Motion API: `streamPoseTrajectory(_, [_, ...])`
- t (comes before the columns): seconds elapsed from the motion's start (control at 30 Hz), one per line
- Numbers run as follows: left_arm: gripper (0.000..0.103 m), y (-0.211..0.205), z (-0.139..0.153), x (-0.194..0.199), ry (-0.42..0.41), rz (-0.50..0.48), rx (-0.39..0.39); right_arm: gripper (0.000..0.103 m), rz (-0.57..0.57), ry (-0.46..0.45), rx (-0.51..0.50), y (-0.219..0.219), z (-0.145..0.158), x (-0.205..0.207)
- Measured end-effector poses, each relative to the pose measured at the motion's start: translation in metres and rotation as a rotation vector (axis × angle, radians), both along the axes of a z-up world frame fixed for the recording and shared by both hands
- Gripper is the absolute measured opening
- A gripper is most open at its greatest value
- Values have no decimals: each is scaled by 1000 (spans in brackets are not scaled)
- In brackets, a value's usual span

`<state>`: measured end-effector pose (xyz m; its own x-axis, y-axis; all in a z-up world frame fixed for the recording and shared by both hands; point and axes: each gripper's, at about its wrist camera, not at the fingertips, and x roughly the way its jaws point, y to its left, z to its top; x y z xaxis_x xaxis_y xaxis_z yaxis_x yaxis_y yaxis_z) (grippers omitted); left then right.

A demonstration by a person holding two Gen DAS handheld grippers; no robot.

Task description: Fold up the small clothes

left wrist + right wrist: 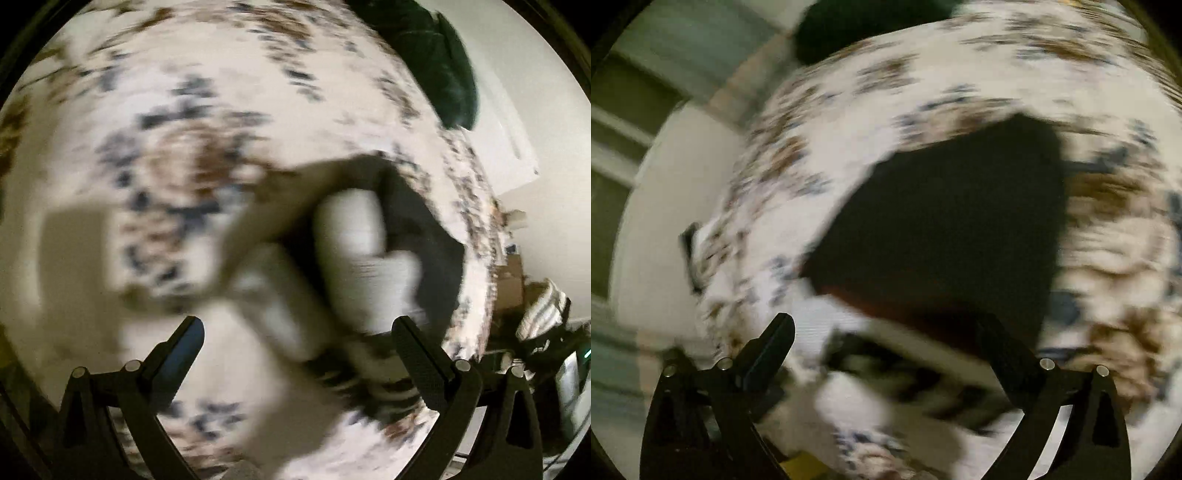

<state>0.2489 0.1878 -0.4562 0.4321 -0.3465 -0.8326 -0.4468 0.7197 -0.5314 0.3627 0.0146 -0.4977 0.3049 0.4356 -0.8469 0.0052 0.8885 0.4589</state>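
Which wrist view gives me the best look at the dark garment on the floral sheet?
The right wrist view: the dark garment fills the middle of the frame, lying on the floral sheet, though blurred. The left wrist view shows only a crumpled grey and white heap; whether that is the same piece is unclear.

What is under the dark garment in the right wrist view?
The dark garment lies on the flower-patterned bedspread. A striped cloth shows at its near edge; the rest beneath is covered.

Both the left gripper (297, 325) and right gripper (886, 325) have black fingers with silver pins.
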Motion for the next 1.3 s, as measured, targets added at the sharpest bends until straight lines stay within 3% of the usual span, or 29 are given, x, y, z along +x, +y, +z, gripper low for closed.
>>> streamPoseTrajectory(0.1, [103,-23,-7,34,1,22,-22,101,-79,41,-54,-49,-13,2])
streamPoseTrajectory(0.17, [99,-28,-20,50,24,72,-88,101,-137,68,-49,-79,-23,3])
streamPoseTrajectory(0.2, [76,-30,-31,56,55,98,-96,101,-157,77,-46,-92,-28,5])
streamPoseTrajectory(0.23, [39,-30,-40,58,65,112,-116,101,-177,85,-41,-104,-33,7])
streamPoseTrajectory(0.33, [35,-16,-50,42,14,167,-168,101,-212,104,-14,-128,-42,15])
streamPoseTrajectory(0.43, [35,-3,-56,23,-20,187,-153,101,-216,119,2,-142,-56,30])
streamPoseTrajectory(0.57, [42,-5,-56,16,-77,188,-222,101,-153,134,66,-143,-78,62])
streamPoseTrajectory(0.67, [56,-8,-51,-2,-99,223,-267,101,-91,160,165,-138,-99,91])
streamPoseTrajectory(0.73, [73,-14,-53,-15,-120,279,-322,101,-37,187,242,-132,-121,119])
streamPoseTrajectory(0.83, [76,-23,-57,-29,-160,315,-347,101,4,210,340,-125,-145,149])
streamPoseTrajectory(0.93, [82,-27,-70,-20,-199,328,-317,101,45,268,455,-112,-171,175])
streamPoseTrajectory(1.1, [83,-30,-83,-3,-211,337,-301,103,116,319,487,-84,-186,191])
streamPoseTrajectory(1.17, [83,-30,-82,-2,-211,312,-286,93,131,305,468,-77,-184,191])
streamPoseTrajectory(1.2, [83,-28,-82,1,-211,297,-283,64,116,283,419,-75,-182,190])
streamPoseTrajectory(1.23, [83,-27,-82,4,-205,277,-281,53,100,282,402,-74,-182,188])
streamPoseTrajectory(1.3, [83,-23,-80,13,-197,233,-274,42,27,259,416,-82,-178,177])
